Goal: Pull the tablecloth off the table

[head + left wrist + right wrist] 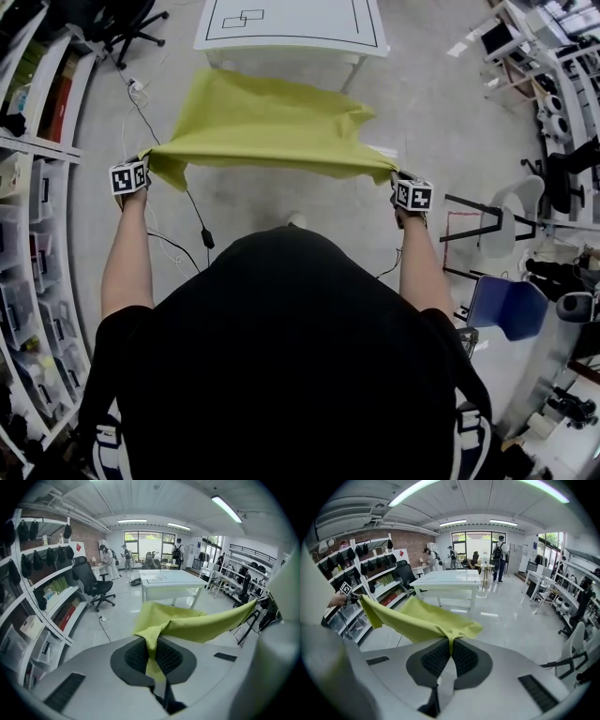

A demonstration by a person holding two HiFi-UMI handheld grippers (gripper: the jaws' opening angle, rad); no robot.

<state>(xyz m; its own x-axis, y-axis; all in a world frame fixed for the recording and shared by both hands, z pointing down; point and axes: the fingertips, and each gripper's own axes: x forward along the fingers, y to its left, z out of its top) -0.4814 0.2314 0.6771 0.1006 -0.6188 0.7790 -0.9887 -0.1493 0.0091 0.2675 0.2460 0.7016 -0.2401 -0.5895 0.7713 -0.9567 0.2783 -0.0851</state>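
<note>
Cloth [262, 127], yellow-green, hangs in the air, stretched between the two grippers. It is off the white surface [291, 23]. A strip of grey floor [412, 103] shows between its far edge and the surface. The far part of the cloth sags and folds a bit.

The left gripper [151, 652] has one near corner. Its jaws are pressed together on the cloth, and a thin fold runs down between the dark pads. The right gripper [450, 654] has the other near corner, and its jaws squeeze the cloth in the same way. The person holds both grippers out in front, well apart.

The surface has black lines drawn on its top. A black cable [192, 220] lies on the floor under the cloth. Shelves [28, 234] with boxes stand on the left side, with a black office chair [93, 585] near them. A blue chair [506, 305] is on the right. People [177, 550] stand far off by the big windows.
</note>
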